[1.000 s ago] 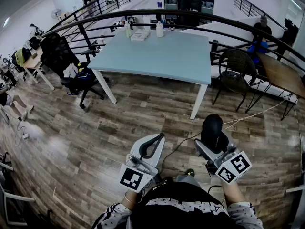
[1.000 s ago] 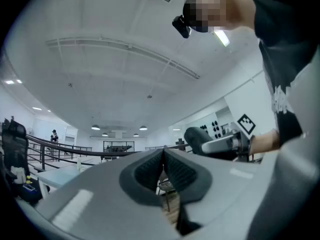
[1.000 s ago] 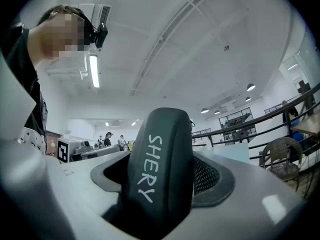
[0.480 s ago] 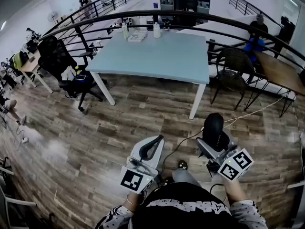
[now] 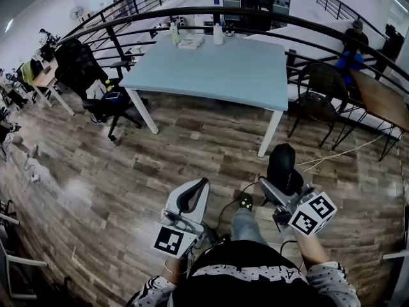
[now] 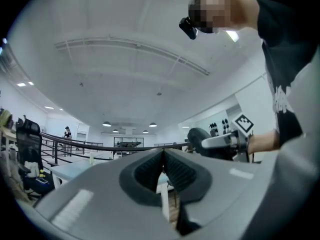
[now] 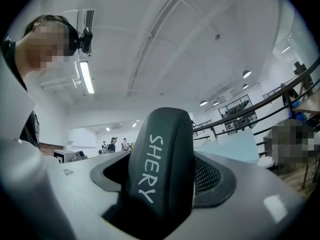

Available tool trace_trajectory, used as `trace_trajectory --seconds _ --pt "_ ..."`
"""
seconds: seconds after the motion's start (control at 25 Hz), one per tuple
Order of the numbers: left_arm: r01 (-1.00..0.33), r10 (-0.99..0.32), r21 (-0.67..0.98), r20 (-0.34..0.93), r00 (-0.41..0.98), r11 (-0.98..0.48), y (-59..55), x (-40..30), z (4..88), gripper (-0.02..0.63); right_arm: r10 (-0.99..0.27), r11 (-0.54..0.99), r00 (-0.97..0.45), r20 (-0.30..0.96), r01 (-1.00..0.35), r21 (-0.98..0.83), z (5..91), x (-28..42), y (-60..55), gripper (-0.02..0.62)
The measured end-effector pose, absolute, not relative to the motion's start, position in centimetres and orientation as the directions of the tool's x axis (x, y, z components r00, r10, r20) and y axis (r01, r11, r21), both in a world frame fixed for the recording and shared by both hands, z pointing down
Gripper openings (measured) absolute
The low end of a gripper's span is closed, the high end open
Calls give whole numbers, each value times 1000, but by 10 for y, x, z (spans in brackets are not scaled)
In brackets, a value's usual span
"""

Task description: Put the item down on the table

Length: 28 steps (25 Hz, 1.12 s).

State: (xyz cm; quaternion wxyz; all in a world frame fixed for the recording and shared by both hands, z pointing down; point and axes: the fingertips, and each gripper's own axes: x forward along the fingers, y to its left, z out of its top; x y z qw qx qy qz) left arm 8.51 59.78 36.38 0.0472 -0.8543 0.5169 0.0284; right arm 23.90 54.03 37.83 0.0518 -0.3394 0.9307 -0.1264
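The right tool [image 5: 280, 181] is clamped on a dark rounded item [image 7: 162, 169] lettered SHERY, held over the wooden floor [image 5: 128, 171] near the person and well apart from the pale blue table [image 5: 217, 69] on the far side, while the left tool [image 5: 193, 196] is closed on nothing.

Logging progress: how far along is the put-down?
Done: the grasp only; the right gripper has its jaws clamped on the dark item marked SHERY. In hand: the item is held over the wood floor, short of the blue table. Left: reach the table, set it down, release. The left gripper is shut and empty.
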Motion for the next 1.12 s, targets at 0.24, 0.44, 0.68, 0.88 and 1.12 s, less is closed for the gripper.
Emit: trace_trajectory --seconds 0.24,0.44,0.68,0.88,1.12 --pt "-904 -900 -58 -83 427 -424 566 72 359 0 -612 763 -790 -31 -580 -286 371 225 501 374" --pt "-918 -916 -59 -68 395 -392 531 69 365 0 -580 780 -814 -21 -549 -300 382 220 463 374" --pt "-920 -919 -59 -52 390 -387 485 70 368 0 -569 784 -822 -13 -539 -308 387 219 416 374" --pt "-918 -917 -47 -50 395 -393 442 71 371 0 -572 776 -820 2 -542 -324 395 223 375 374" --pt "-917 -917 -42 -31 398 -397 393 79 379 0 -569 769 -822 15 -539 -344 407 230 325 374"
